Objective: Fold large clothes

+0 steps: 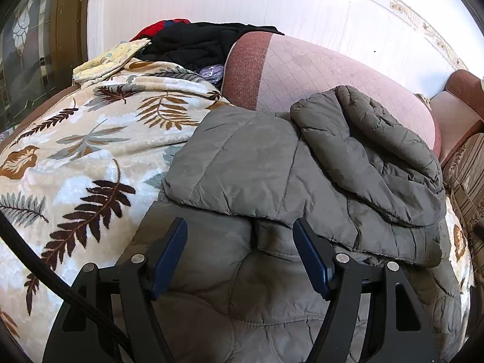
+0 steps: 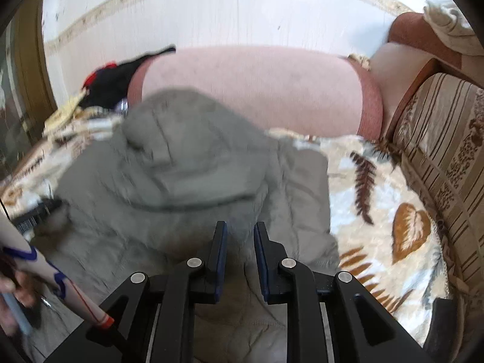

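A grey quilted jacket [image 1: 242,157] lies spread on a leaf-patterned blanket [image 1: 75,151] on a sofa. One side is folded across its body and the hood [image 1: 378,151] is bunched at the upper right. My left gripper [image 1: 239,224] hovers open over the jacket's near part, its jaws wide apart with nothing between them. The right wrist view is blurred. There the jacket [image 2: 181,157] fills the middle, and my right gripper [image 2: 241,227] stands above its near edge. Its jaws are a narrow gap apart and the pads [image 2: 222,242] press on no cloth.
A pink back cushion [image 1: 317,69] rises behind the jacket. Dark and red clothes [image 1: 193,42] are piled at the far left. A striped sofa arm [image 2: 438,151] bounds the right side. A person's hand and sleeve [image 2: 18,287] show at the lower left of the right wrist view.
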Motion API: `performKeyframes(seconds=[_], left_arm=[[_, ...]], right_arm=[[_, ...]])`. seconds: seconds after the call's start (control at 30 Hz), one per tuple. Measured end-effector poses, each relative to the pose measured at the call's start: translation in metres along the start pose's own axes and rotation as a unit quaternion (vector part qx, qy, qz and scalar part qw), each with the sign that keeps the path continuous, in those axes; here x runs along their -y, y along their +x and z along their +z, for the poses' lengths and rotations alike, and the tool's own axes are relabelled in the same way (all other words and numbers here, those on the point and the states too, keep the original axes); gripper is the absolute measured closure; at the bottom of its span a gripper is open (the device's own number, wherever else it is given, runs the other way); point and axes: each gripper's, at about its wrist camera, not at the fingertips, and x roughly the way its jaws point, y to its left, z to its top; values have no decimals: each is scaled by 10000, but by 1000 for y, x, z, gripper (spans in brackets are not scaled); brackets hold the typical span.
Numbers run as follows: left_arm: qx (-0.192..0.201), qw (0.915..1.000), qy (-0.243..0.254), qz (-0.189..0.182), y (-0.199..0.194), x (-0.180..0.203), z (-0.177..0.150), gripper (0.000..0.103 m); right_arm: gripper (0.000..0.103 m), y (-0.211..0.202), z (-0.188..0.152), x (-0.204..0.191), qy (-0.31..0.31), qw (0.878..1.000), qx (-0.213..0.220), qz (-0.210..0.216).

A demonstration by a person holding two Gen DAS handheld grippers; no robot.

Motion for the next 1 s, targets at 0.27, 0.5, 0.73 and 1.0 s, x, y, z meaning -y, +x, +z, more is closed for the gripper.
performKeyframes(seconds=[0.27, 0.5, 0.73, 1.0], left_arm=[[67, 10000, -15, -47, -5, -1, 3, 32], [121, 9999, -73, -63, -6, -3, 6, 32], [294, 9992, -241, -79, -6, -11, 26, 32], [346, 9992, 19, -209, 11, 14, 42, 32]], right_arm=[[65, -16, 76, -33, 581, 9944, 687, 559], [64, 46, 72, -67, 356, 9984, 142, 422], [64, 88, 14, -69, 234, 9972, -545, 453], [64, 107, -16, -69, 301, 9959, -644, 563]])
